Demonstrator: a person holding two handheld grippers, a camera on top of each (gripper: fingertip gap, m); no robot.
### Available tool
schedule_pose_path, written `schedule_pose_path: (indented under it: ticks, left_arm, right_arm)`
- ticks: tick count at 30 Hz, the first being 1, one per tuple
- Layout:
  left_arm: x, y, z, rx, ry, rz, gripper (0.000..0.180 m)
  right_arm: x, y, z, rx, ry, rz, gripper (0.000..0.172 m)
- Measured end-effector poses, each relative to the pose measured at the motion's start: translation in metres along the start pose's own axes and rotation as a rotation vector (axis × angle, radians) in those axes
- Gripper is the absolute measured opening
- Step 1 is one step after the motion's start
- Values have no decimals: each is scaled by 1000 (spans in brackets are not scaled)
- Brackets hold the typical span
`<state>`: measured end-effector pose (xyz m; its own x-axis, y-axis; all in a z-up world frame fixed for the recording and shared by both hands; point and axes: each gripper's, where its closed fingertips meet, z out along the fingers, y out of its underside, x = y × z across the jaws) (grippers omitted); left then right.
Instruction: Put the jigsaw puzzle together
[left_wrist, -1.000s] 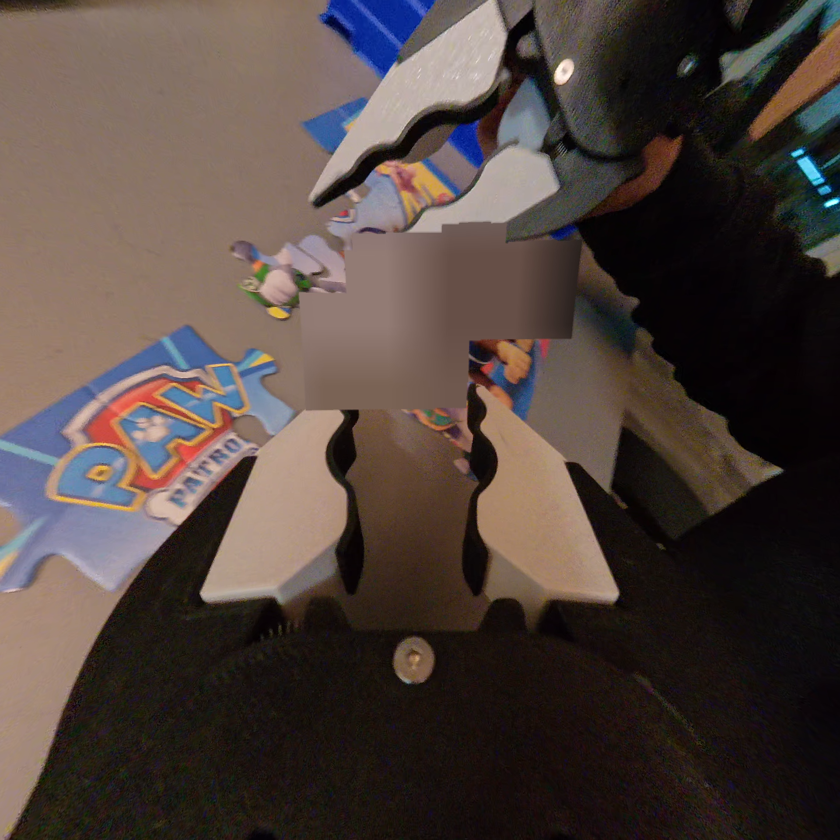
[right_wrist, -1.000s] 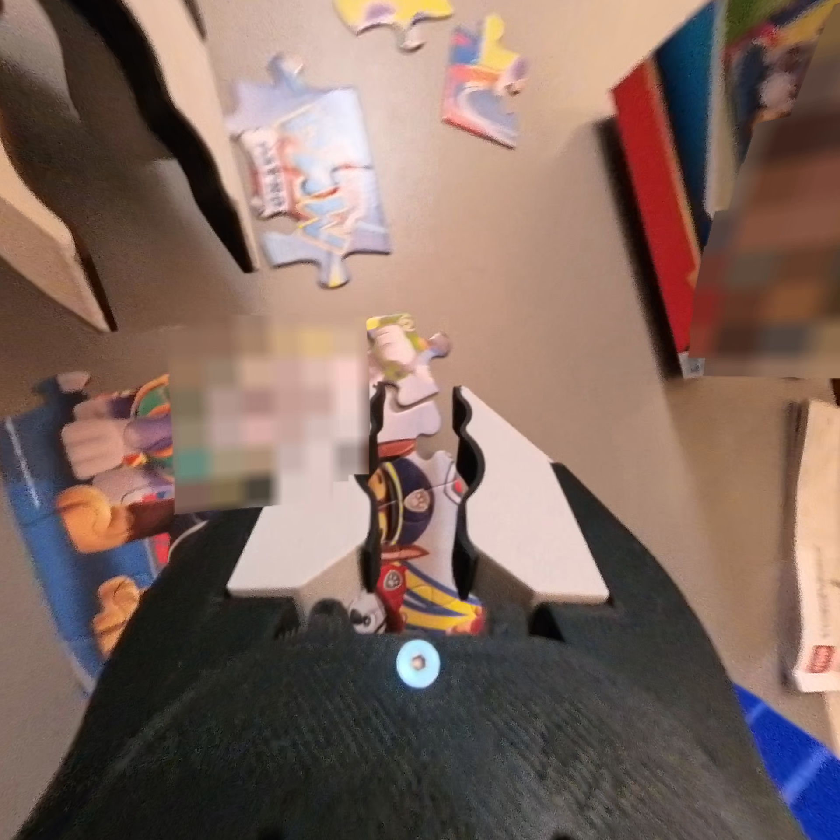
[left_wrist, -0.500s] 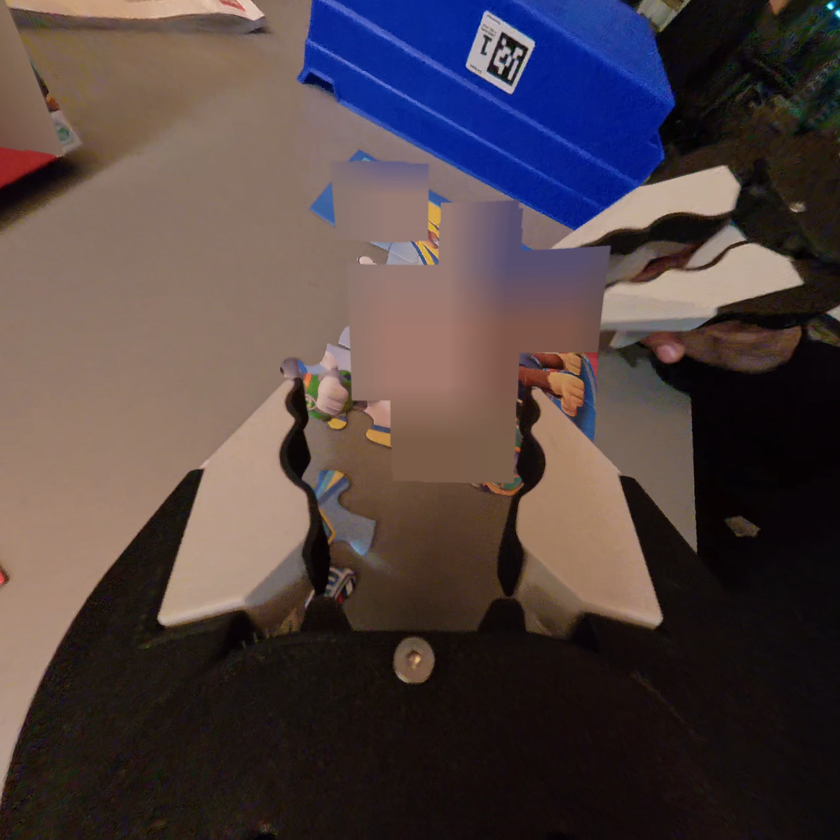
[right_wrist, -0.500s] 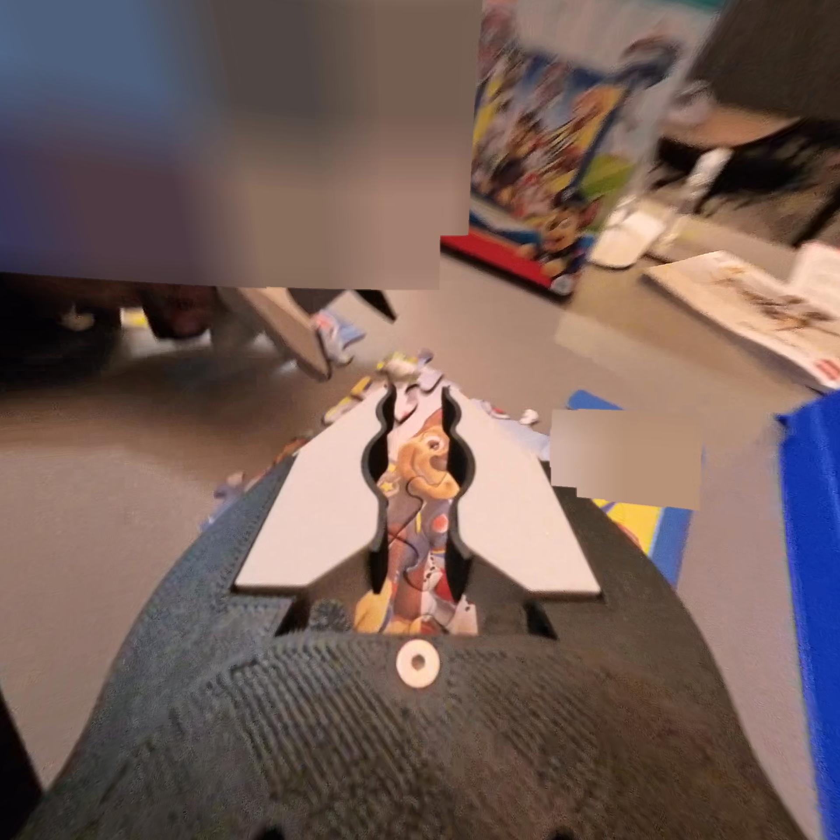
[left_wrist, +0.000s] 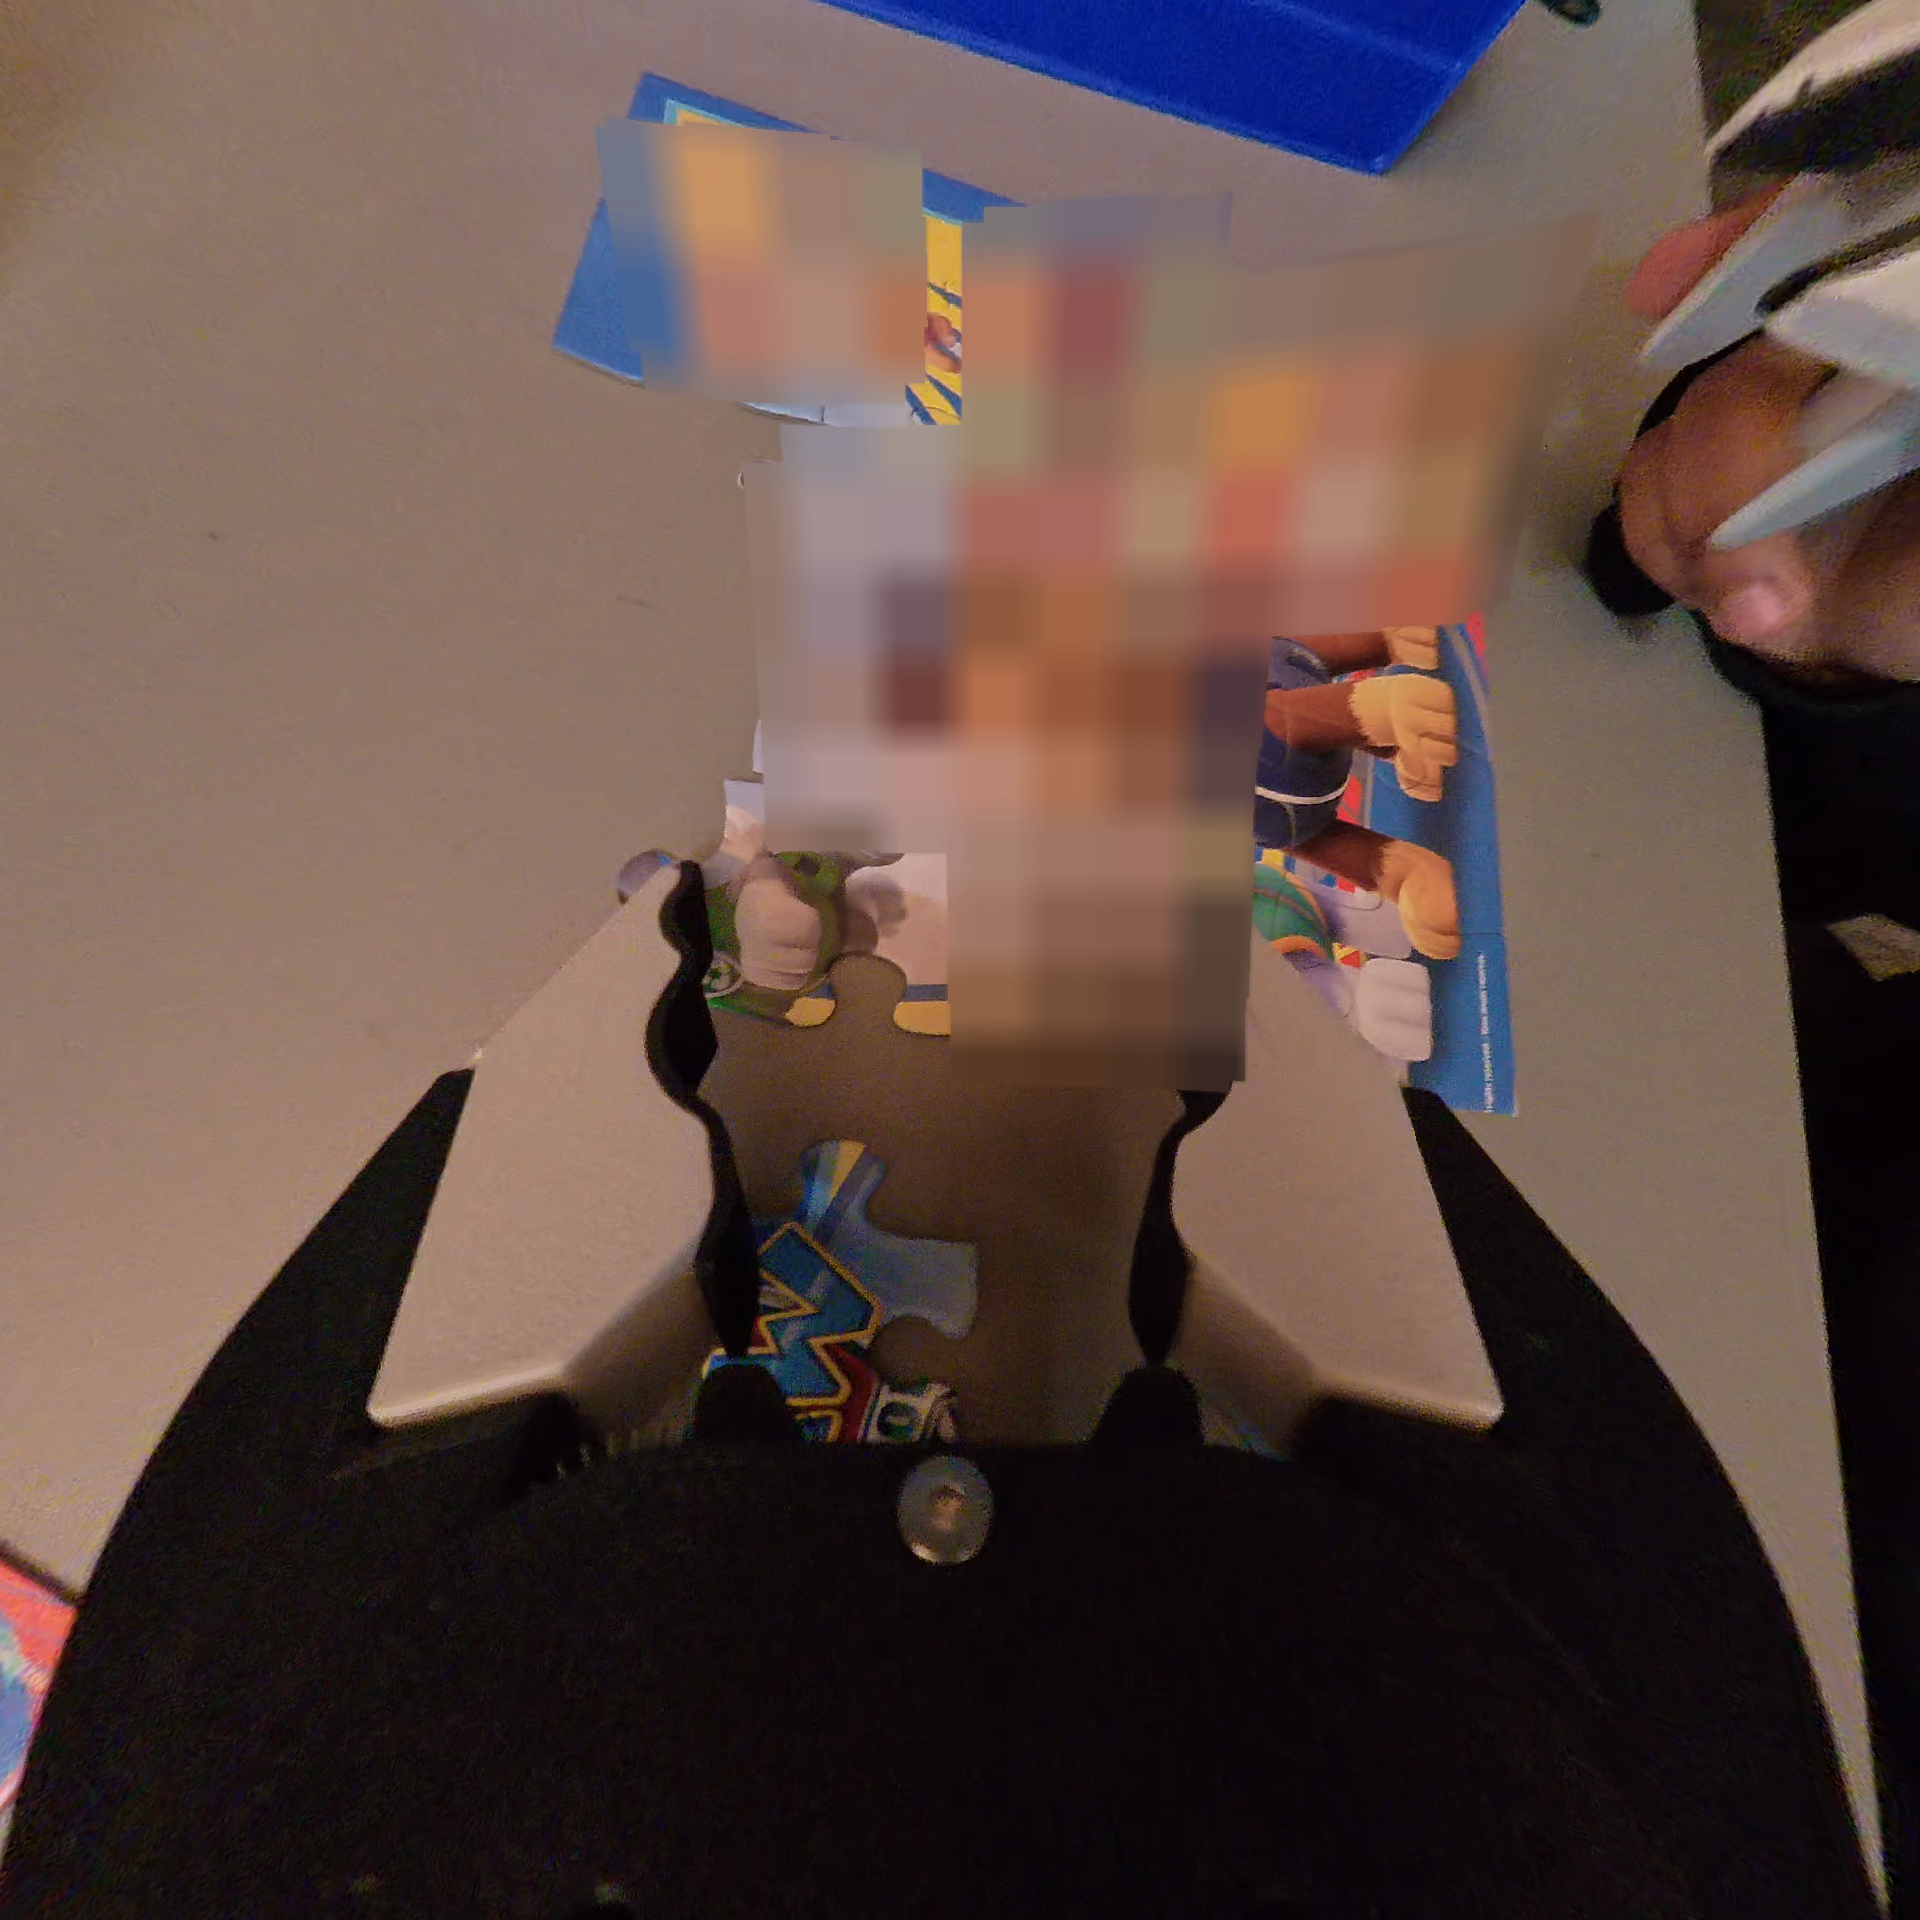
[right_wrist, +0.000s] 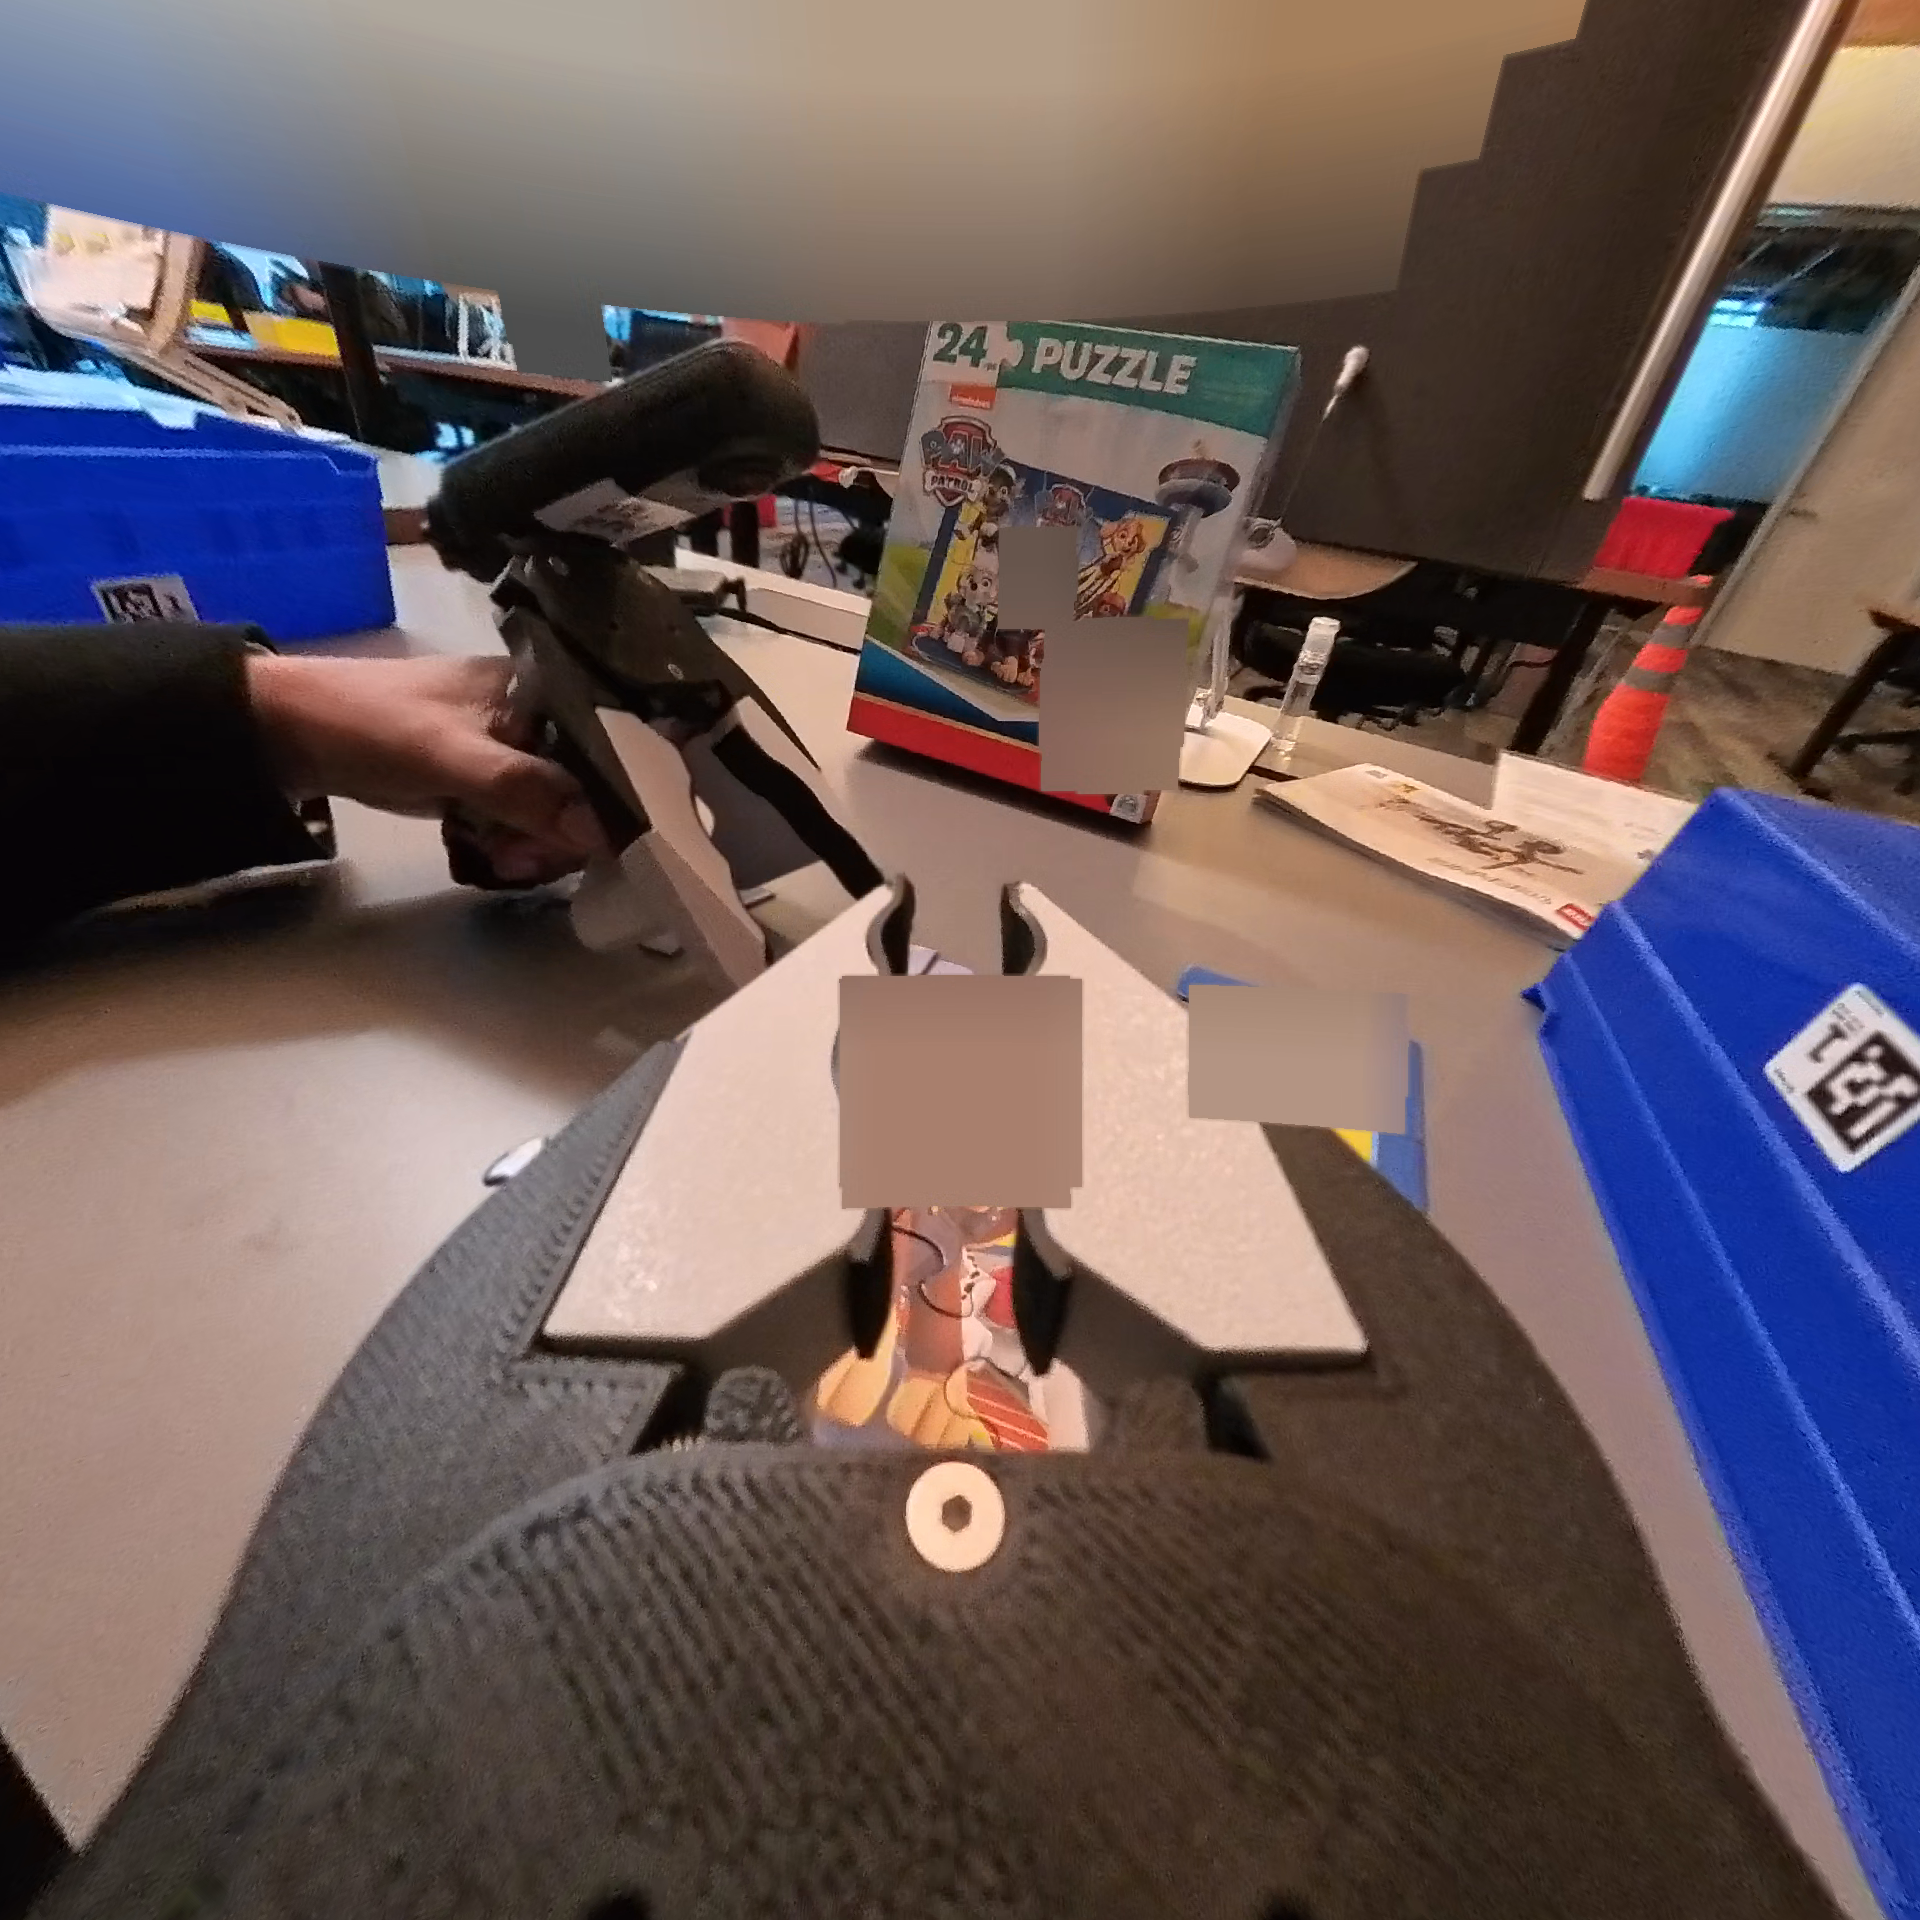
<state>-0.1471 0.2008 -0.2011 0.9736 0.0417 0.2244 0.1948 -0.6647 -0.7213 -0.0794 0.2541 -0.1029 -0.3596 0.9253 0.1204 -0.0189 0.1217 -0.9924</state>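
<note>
Looking down along the left tool (left_wrist: 956, 935), we see its fingers spread wide and gripping nothing, hanging over the grey counter (left_wrist: 312, 623). A small blue puzzle piece (left_wrist: 873, 1278) lies flat on the counter between the finger bases, close to the left finger and clear of the right one. Just ahead of the tips sits the joined puzzle section (left_wrist: 1371, 831), colourful with a blue border, partly masked by blur; its nearest corner piece with a green and grey figure (left_wrist: 790, 925) lies just beside the left fingertip. A separate blue-edged piece (left_wrist: 603, 301) lies farther off, and a blue bin (left_wrist: 1247, 73) stands beyond it.

In the right wrist view we see the right tool (right_wrist: 954, 914) held low over the counter, its fingers drawn close together on a flat orange and red puzzle piece (right_wrist: 956, 1340) that runs back between the pads. At its tips the fingers stand slightly apart. A puzzle box (right_wrist: 1070, 561) stands upright across the counter, a booklet (right_wrist: 1455, 842) lies to the right, and another blue bin (right_wrist: 1766, 1247) sits at the right edge.
</note>
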Motion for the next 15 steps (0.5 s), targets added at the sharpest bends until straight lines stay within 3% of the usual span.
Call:
schedule_pose_path:
  ticks: [6, 11, 15]
  left_arm:
    - [12, 1, -3, -5, 88, -16, 77]
    - [-7, -16, -13, 86, -3, -35, 76]
    - [-21, -11, -7, 29, -83, -43, 74]
  right_arm:
    - [-1, 2, 1, -12, 13, -28, 15]
    - [0, 3, 3, -24, 9, -9, 16]
    - [0, 5, 4, -38, 5, -7, 16]
